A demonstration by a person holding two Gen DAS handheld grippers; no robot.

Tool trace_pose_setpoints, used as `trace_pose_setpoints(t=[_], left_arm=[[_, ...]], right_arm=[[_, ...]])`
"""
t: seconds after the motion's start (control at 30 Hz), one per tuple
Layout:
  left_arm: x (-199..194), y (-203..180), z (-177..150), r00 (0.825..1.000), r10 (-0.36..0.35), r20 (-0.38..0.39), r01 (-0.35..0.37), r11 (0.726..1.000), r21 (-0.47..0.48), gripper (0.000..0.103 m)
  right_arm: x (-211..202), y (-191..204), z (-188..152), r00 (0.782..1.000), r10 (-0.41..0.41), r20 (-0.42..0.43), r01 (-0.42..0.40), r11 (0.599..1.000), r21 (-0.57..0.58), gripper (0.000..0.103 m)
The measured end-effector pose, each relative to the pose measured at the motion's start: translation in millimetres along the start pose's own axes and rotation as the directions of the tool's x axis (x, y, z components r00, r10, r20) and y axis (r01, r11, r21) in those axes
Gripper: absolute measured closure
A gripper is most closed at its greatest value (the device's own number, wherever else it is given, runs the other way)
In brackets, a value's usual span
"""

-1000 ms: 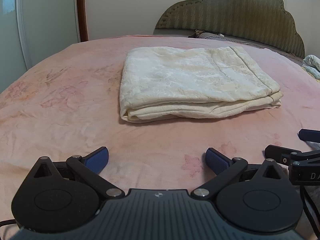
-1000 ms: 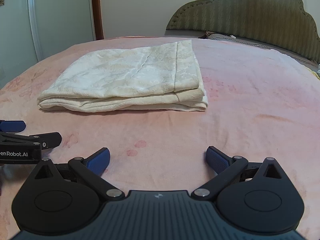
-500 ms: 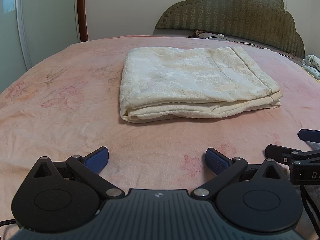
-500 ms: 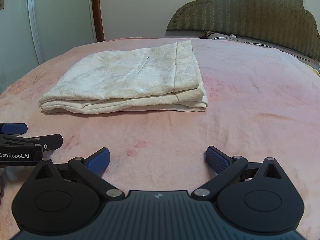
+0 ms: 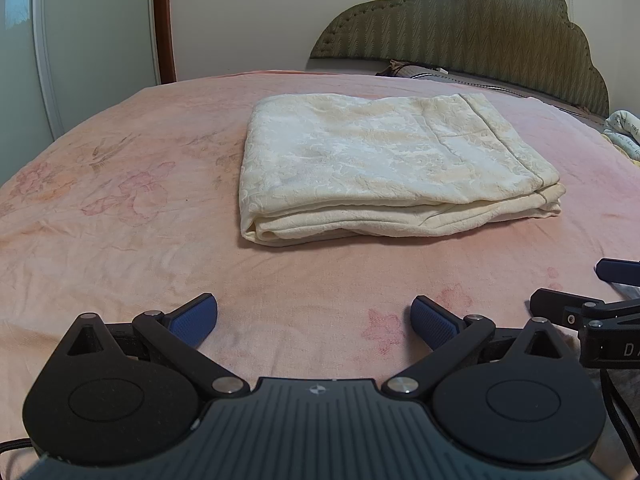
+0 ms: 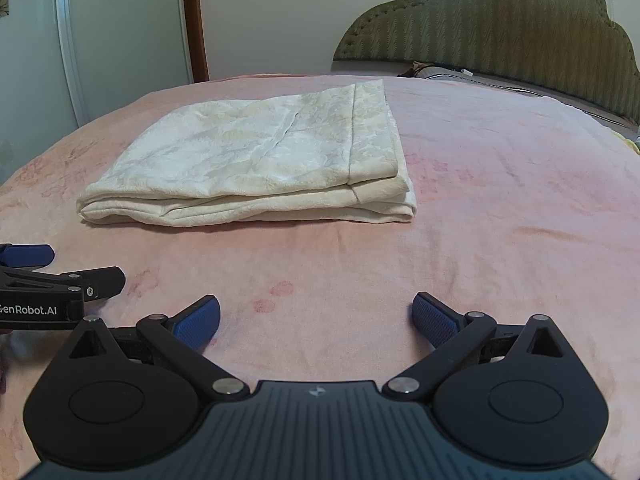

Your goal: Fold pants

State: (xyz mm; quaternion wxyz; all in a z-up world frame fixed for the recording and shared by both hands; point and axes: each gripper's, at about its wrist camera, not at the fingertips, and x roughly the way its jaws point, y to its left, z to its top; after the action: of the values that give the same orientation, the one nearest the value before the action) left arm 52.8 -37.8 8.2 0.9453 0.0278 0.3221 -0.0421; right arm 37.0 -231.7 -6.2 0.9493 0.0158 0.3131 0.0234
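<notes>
The cream pants (image 5: 384,168) lie folded into a flat rectangular stack on the pink bedspread (image 5: 120,216); they also show in the right wrist view (image 6: 260,164). My left gripper (image 5: 314,320) is open and empty, low over the bed, well short of the stack. My right gripper (image 6: 316,320) is open and empty too, beside the left one. The right gripper's fingers (image 5: 576,308) show at the right edge of the left wrist view. The left gripper's fingers (image 6: 84,280) show at the left edge of the right wrist view.
A green padded headboard (image 5: 460,36) with pillows stands at the far end of the bed. A white wardrobe with flower stickers (image 6: 100,40) and a brown door frame (image 6: 196,20) are to the left. Another cloth (image 5: 624,132) lies at the bed's far right edge.
Both grippers have risen and tilted very slightly; the pants sit a touch lower in view. Nothing was taken hold of or let go.
</notes>
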Motion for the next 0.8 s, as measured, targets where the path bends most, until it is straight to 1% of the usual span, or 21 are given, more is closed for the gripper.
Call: trace_pose_setpoints(t=[0.3, 0.43, 0.5, 0.57, 0.63, 0.67, 0.7, 0.8], left_arm=[[0.3, 0.4, 0.1, 1.000, 0.000, 0.000, 0.000, 1.000, 0.000, 0.000], [-0.1, 0.3, 0.3, 1.000, -0.002, -0.001, 0.002, 1.000, 0.003, 0.000], [-2.2, -0.7, -0.1, 1.000, -0.003, -0.002, 0.003, 1.000, 0.023, 0.000], [-4.3, -1.3, -1.8, 1.000, -0.006, 0.004, 0.006, 0.999, 0.046, 0.000], [-3.4, 1.6, -1.8, 1.000, -0.014, 0.000, 0.014, 0.999, 0.037, 0.000], [-3.0, 2.6, -1.8, 1.000, -0.019, -0.002, 0.019, 0.999, 0.029, 0.000], [-2.9, 2.5, -2.1, 1.000, -0.019, -0.002, 0.019, 0.999, 0.028, 0.000], [-1.9, 4.9, -1.9, 1.000, -0.016, -0.001, 0.016, 0.999, 0.032, 0.000]], right_arm=[[-0.7, -1.7, 0.7, 1.000, 0.015, 0.009, -0.015, 1.000, 0.022, 0.000], [-5.4, -11.0, 0.7, 0.998, 0.041, 0.052, -0.045, 0.994, 0.096, 0.000], [-6.5, -13.9, 0.5, 0.997, 0.047, 0.059, -0.053, 0.992, 0.115, 0.000], [-2.3, -12.3, 2.4, 0.999, 0.044, 0.031, -0.046, 0.995, 0.083, 0.000], [2.6, -0.1, 3.4, 1.000, -0.005, -0.010, 0.004, 1.000, -0.024, 0.000], [2.1, 3.8, 1.7, 1.000, -0.024, -0.007, 0.023, 0.997, -0.073, 0.000], [0.9, 6.3, 1.1, 0.999, -0.035, 0.002, 0.035, 0.995, -0.094, 0.000], [2.5, 5.6, 0.5, 1.000, -0.014, -0.008, 0.014, 0.998, -0.065, 0.000]])
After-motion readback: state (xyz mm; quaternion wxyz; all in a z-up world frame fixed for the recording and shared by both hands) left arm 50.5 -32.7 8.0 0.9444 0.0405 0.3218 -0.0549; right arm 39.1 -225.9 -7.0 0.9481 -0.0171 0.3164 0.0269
